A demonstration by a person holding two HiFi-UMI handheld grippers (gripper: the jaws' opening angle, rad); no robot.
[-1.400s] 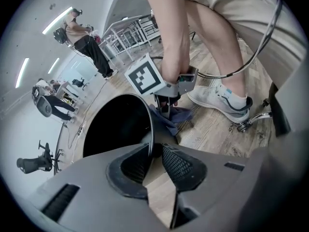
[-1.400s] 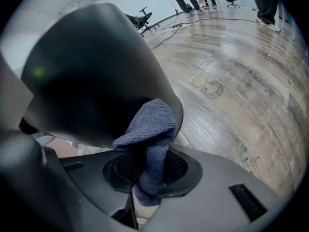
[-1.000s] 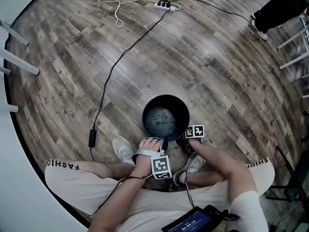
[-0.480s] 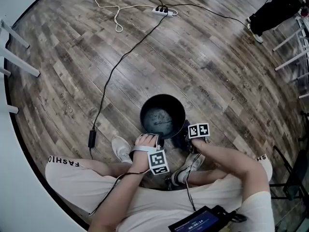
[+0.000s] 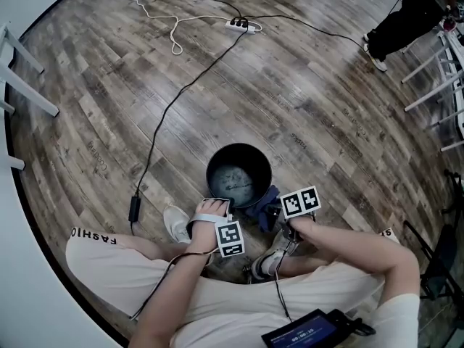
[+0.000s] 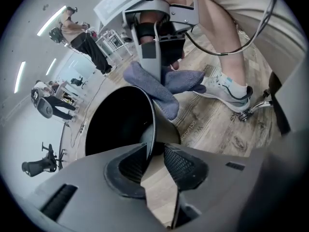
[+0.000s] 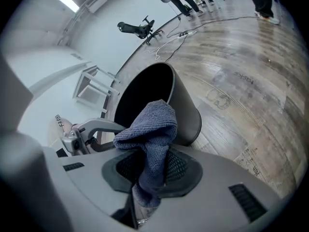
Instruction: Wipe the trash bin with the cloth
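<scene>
The trash bin [image 5: 238, 174] stands upright on the wood floor [image 5: 312, 100], just ahead of the seated person's shoes [image 5: 176, 223], with its round mouth uncovered. Beyond it and to either side the floor is wide and bare. The nearest line across it is a black cable [image 5: 174, 104], which runs from a power strip [image 5: 241, 25] at the far edge down past the bin's left side, near it but apart. White furniture legs [image 5: 25, 75] stand at the far left and another person's legs [image 5: 402, 17] in the far right corner, both well apart from the bin.

The left gripper [image 6: 155, 149] points steeply down over the bin's near rim, with the left hand [image 5: 205, 222] just behind it. Its jaws have just been opening and now stand partly apart, straddling the rim. The thin wall runs between them, and the outer pad is clear of it.

The right gripper [image 7: 150, 166] tilts down beside the bin's near right edge, its forearm reaching in from the right with the elbow bent. Its jaws are clamped on the blue cloth [image 7: 149, 124], which bunches above the pads. The cloth hangs at the rim's outer side, but whether it touches the bin cannot be told.
</scene>
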